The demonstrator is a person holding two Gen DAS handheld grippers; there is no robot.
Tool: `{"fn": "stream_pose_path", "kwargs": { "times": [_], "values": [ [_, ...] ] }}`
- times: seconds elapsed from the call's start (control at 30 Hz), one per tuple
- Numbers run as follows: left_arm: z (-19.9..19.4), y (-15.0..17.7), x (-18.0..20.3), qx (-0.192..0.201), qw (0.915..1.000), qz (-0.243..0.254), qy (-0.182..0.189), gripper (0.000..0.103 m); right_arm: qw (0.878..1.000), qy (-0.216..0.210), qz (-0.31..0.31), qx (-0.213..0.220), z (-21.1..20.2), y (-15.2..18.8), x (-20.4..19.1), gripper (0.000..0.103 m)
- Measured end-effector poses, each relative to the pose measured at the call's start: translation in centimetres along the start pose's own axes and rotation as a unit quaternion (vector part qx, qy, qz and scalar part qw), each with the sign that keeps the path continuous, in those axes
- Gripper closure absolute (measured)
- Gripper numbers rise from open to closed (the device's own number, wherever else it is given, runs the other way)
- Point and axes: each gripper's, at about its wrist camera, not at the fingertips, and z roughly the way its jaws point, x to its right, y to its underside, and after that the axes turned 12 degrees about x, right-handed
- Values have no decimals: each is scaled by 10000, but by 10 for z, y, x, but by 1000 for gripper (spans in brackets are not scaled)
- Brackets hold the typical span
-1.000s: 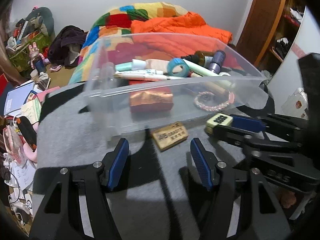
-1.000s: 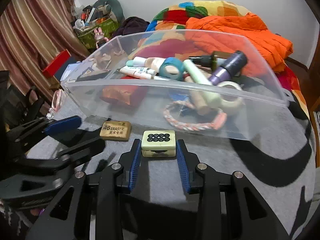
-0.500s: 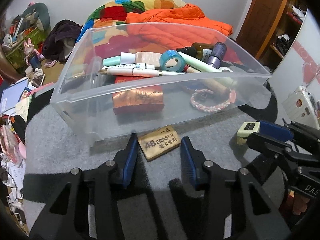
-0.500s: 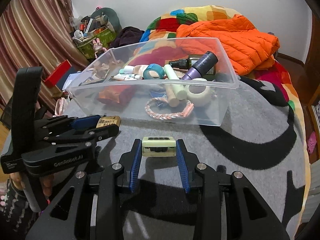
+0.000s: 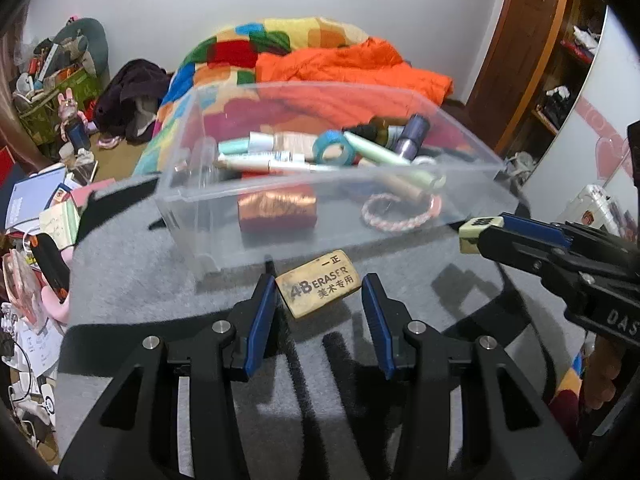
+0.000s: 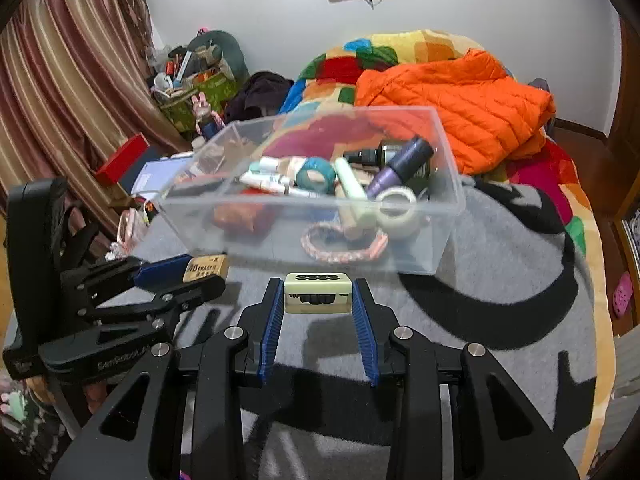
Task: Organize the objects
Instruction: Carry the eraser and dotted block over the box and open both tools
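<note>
With both small items gripped and lifted, step in hand = carry to clear plastic bin (image 6: 440, 236); judged next: raise each over near rim, release inside w/ tubes, tape rolls, bracelet.

Left gripper (image 5: 319, 292): jaws just closed in, clamped on tan rectangular eraser (image 5: 318, 289), held just before bin's near wall. Print: "4B ERASER" + Chinese chars.

Right gripper (image 6: 318, 300): clenched on cream mahjong-like tile (image 6: 318, 293), dark dots on top, near-wall side too.

Gripper bodies: partial lettering only, "DAS", "GenRobot".
</note>
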Motion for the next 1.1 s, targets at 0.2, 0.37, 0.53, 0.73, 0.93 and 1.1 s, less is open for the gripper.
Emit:
{"fn": "stream_pose_path", "kwargs": {
  "times": [0.2,0.37,0.53,0.73,0.93,1.1],
  "values": [
    [-18,-17,1,354,9994,-45,48,59,9995,8,31,299,-10,-19,1,72],
    [-28,-35,0,639,9978,-119,94,59,9986,66,46,526,-14,-37,3,72],
    [-29,-54,-3,821,9964,-168,96,59,9976,155,21,677,-12,-52,5,72],
    [-14,-68,-7,785,9968,-165,69,59,9975,255,-24,665,3,-63,6,72],
    [17,-69,-13,488,9985,-240,43,59,9985,386,-68,391,31,-58,11,72],
    [32,-65,-18,349,9989,-323,56,59,9989,433,-46,156,51,-51,16,72]
  ]
}}
